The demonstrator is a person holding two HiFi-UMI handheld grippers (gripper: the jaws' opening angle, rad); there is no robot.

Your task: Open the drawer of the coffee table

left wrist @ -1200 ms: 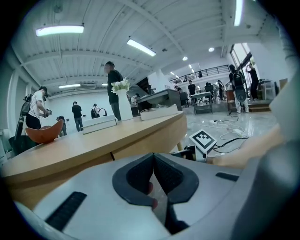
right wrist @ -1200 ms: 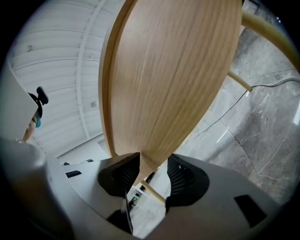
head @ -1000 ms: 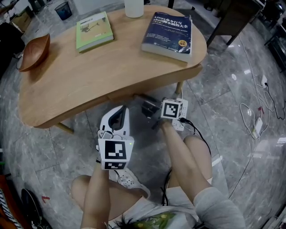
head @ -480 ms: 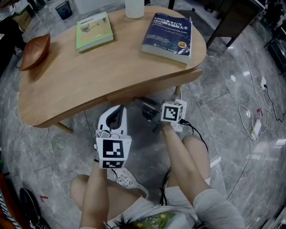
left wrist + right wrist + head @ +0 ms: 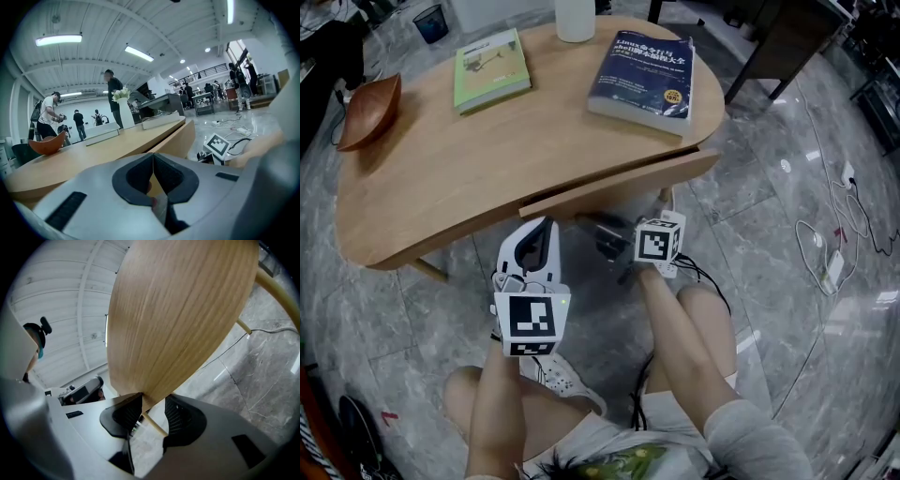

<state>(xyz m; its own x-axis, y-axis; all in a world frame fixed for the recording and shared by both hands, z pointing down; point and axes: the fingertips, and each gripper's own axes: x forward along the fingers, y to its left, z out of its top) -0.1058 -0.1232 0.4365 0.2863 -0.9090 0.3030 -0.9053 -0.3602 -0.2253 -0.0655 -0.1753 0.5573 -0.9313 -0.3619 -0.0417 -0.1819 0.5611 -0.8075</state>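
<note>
The coffee table [image 5: 441, 178] has a light wooden top. Its drawer front [image 5: 619, 183] juts out a little under the near right edge. My right gripper [image 5: 609, 236] reaches in level below that edge. In the right gripper view the drawer front [image 5: 178, 310] fills the frame, and its lower edge sits between the jaws of the right gripper [image 5: 152, 411]. Those jaws have just been closing and both pads meet the wood. To the left, my left gripper [image 5: 544, 230] hangs before the table edge, shut and empty; its closed pads [image 5: 161, 176] show in the left gripper view.
On the table lie a green book [image 5: 492, 58], a dark blue book [image 5: 642, 70], a brown bowl [image 5: 366, 111] and a white vase [image 5: 575, 19]. A thin table leg [image 5: 152, 423] runs below the drawer. Cables [image 5: 825, 253] trail over the marble floor at right. The person's knees and a shoe [image 5: 567, 380] are close below.
The drawer front shows further out from under the tabletop than a second ago. The head view has shifted slightly. Both grippers stay almost where they were.
</note>
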